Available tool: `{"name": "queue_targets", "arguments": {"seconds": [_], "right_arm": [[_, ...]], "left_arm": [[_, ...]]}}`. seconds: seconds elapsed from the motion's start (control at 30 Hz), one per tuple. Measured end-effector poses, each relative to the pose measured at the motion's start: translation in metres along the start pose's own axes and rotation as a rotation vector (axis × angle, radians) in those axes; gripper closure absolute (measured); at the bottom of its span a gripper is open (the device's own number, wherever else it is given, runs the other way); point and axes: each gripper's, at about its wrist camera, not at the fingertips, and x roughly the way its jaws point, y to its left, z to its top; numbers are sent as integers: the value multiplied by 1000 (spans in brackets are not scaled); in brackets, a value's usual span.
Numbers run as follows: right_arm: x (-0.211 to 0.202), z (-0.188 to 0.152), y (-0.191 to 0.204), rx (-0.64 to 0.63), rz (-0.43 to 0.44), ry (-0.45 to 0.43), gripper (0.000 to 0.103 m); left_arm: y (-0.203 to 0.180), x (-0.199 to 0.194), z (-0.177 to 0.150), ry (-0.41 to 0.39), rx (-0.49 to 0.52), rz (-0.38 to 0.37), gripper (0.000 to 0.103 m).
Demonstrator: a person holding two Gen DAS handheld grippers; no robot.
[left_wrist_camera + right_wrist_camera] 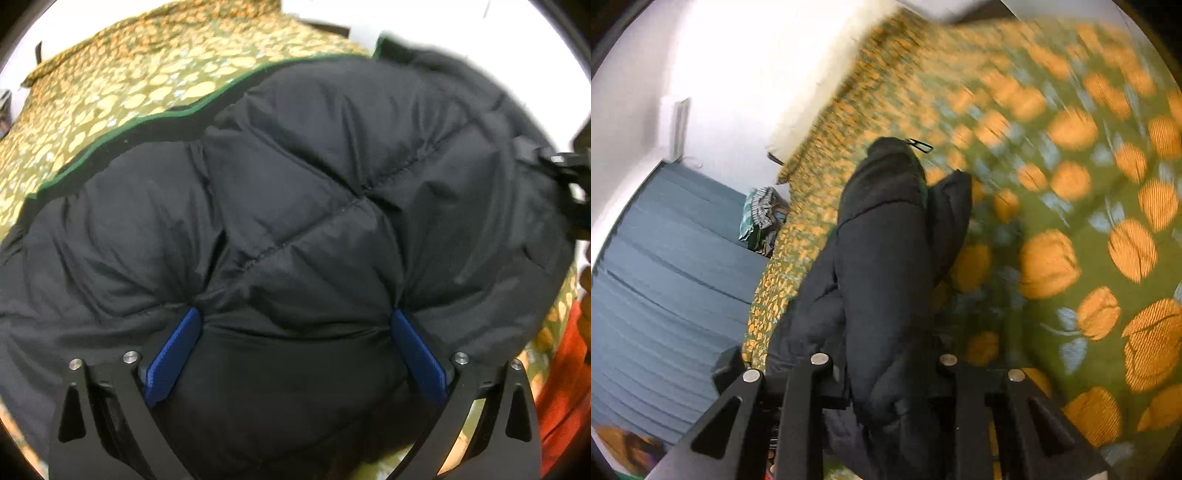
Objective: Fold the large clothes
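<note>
One black quilted jacket (pixel 295 206), spread on a bed cover (pixel 110 92) with a green and orange floral print. In the left wrist view, filling the space ahead of the left tongs (pixel 295 343), green-edged hem running from lower left to upper right beyond the tips. Left tongs spread wide, two blue pads (pixel 173 354) pressed into the puffy fabric on either side of a bulge; whether gripping or only pushing, cannot tell.

In the right wrist view, jacket (pixel 882 266) bunched into a long ridge running straight away from the right tongs (pixel 886 373), far end with a small metal clip pointing ahead. Right tongs drawn in on that ridge, fingertips hidden by fabric. Blurred bed cover (pixel 1071 184) to the right of the tongs; blue mattress (pixel 665 277) and one striped bundle (pixel 761 214) to the left, white wall beyond.

One orange cloth (pixel 561 387) at the right of the left tongs.
</note>
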Motion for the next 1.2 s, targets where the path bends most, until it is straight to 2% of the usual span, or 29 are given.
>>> {"name": "queue_targets", "arguments": {"seconds": [0.07,0.13,0.2,0.27,0.33,0.4,0.5,0.6,0.67,0.7,0.73,0.77,0.8,0.87,0.93,0.97,1.0,1.07,1.1,1.13,1.2], "right_arm": [[-6,-4,35,-78,-30,-37,79],[-14,-6,59,-141,-58,-65,80],[-14,-12,89,-225,-103,-91,80],[-14,-19,115,-312,-151,-113,80],[-11,-30,146,-407,-195,-141,80],[-5,-45,169,-485,-229,-159,80],[10,-70,205,-647,-293,-176,80],[25,-97,235,-783,-325,-174,80],[36,-124,255,-906,-352,-181,80],[40,-133,261,-953,-359,-184,80],[45,-145,267,-1005,-363,-187,79],[48,-153,271,-1039,-363,-188,79],[50,-159,273,-1057,-361,-187,79],[52,-162,272,-1052,-325,-152,79],[44,-157,270,-1002,-241,-95,70],[33,-152,266,-959,-147,-56,63],[21,-146,262,-911,-63,-26,50],[-15,-124,240,-714,146,-2,48],[-25,-115,229,-646,186,-8,48],[-33,-104,214,-573,184,-20,48],[-29,-90,195,-535,113,-12,50]], "left_arm": [[10,-30,13,3,-11,5,20],[22,-69,25,-56,-30,-12,19],[33,-111,43,-110,-59,-71,14],[35,-154,67,-144,-60,-174,8],[24,-173,84,-132,-12,-220,6],[5,-179,99,-86,75,-236,6],[-10,-167,112,-12,138,-175,6],[-8,-160,117,32,146,-101,7],[0,-154,109,80,135,-34,7],[2,-144,105,115,131,28,7],[4,-138,100,131,132,77,19],[8,-130,93,149,141,160,49],[12,-126,86,156,147,181,53],[29,-123,81,162,105,123,62],[45,-128,79,152,87,76,64],[57,-134,78,130,92,50,64],[63,-137,78,123,99,37,64],[86,-143,75,123,108,-4,63],[101,-142,74,128,105,-16,62],[112,-139,73,132,104,-20,61],[132,-135,67,139,99,-17,60]]}}
